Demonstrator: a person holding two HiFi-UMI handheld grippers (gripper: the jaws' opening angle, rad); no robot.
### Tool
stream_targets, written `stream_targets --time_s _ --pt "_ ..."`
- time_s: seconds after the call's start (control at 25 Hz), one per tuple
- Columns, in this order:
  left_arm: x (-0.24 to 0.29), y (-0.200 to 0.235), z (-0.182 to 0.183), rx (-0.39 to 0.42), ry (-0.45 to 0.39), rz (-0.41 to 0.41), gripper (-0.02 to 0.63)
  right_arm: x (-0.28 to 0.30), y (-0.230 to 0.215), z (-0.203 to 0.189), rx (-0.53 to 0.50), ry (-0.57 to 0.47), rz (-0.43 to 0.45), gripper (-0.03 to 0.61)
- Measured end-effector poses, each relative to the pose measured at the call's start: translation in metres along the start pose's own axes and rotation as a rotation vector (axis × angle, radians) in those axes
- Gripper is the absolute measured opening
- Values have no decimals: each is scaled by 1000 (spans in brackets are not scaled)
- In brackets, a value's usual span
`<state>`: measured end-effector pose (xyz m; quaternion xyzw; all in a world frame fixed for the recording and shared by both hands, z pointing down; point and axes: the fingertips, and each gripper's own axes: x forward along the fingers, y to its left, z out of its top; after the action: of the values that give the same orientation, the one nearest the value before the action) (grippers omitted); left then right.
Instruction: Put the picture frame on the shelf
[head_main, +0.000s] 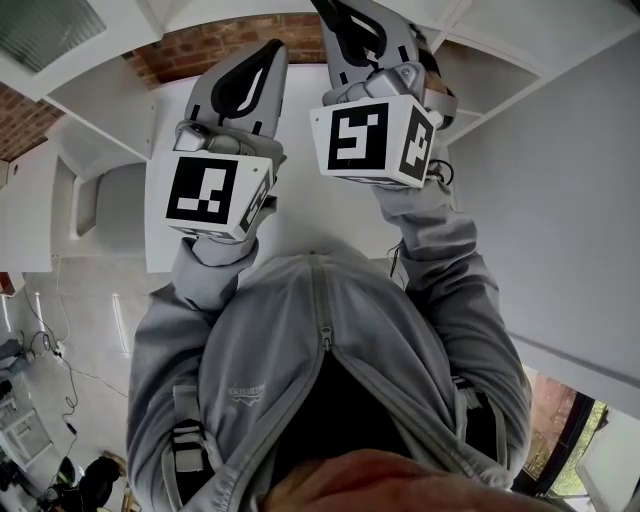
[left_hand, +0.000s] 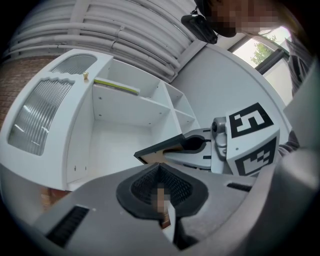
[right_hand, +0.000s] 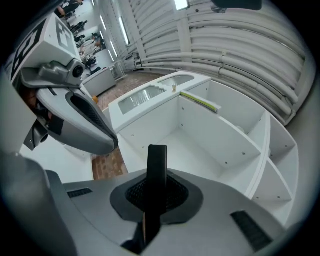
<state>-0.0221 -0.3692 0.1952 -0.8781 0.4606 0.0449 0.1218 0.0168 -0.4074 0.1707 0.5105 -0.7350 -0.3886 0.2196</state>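
The picture frame (right_hand: 157, 165), black-edged with a brown back, stands on edge in my right gripper (right_hand: 156, 192), which is shut on it. From the left gripper view the same frame (left_hand: 152, 150) sticks out of the right gripper (left_hand: 192, 145) towards the white shelf unit (left_hand: 125, 107). My left gripper (left_hand: 161, 192) is shut on a thin brown and white flat piece; what it is I cannot tell. In the head view both grippers are raised side by side, the left (head_main: 272, 50) a little lower than the right (head_main: 335, 12). The open compartments of the shelf unit (right_hand: 220, 135) lie straight ahead of the frame.
A yellow-green strip (left_hand: 117, 86) lies on the upper board of the shelf unit. A white cabinet with ribbed glass doors (left_hand: 35, 120) adjoins it. Brick wall (head_main: 230, 40) shows behind. The person's grey hooded jacket (head_main: 330, 340) fills the lower head view.
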Motion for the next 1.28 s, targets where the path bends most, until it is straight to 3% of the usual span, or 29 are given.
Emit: stream_targets --time_s 0.2,0.84,1.04,1.28 --pt "1 7 -6 -12 3 -2 8 14 12 -4 -56 25 16 34" --pt "2 16 -7 -46 25 -136 11 41 37 -7 -205 60 36 34" --pt "6 18 -12 -49 38 -161 91 46 47 -9 -255 69 45 34" --pt "13 14 -8 -41 49 -192 97 47 47 -5 -292 65 49 34"
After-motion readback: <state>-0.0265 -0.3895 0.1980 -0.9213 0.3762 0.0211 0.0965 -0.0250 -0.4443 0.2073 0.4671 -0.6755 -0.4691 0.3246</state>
